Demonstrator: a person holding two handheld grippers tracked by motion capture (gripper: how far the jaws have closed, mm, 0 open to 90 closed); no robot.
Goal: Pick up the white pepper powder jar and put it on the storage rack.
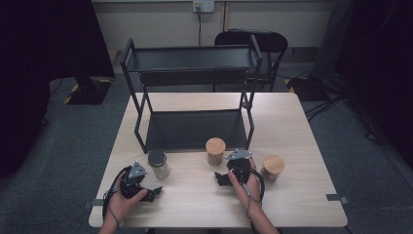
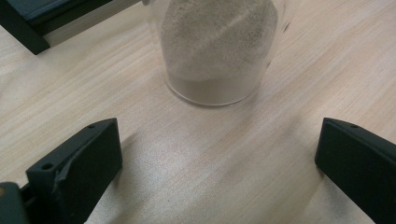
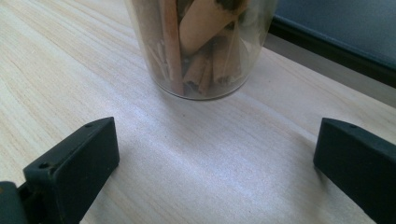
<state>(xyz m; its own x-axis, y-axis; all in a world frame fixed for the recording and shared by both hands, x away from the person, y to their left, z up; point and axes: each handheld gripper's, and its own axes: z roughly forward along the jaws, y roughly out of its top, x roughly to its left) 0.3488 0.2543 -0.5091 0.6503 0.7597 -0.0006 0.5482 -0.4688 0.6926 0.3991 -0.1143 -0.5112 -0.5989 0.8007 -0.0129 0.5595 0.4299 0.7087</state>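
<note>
The clear glass jar of pale powder with the dark lid [image 1: 159, 164] stands on the light wooden tabletop [image 1: 195, 200] just ahead of my left gripper [image 1: 155, 191], whose fingers [image 2: 77, 163] are spread wide and empty. My right gripper [image 1: 220, 178] faces the clear jar of cinnamon sticks with a wooden lid [image 1: 215, 151], fingers equally wide. A third wood-lidded jar [image 1: 272, 168] sits beside that hand, apparently touching it. Behind stands the black metal two-tier shelf [image 1: 195, 129]. Closing off-centre could tip either jar; swinging right might knock the third.
</note>
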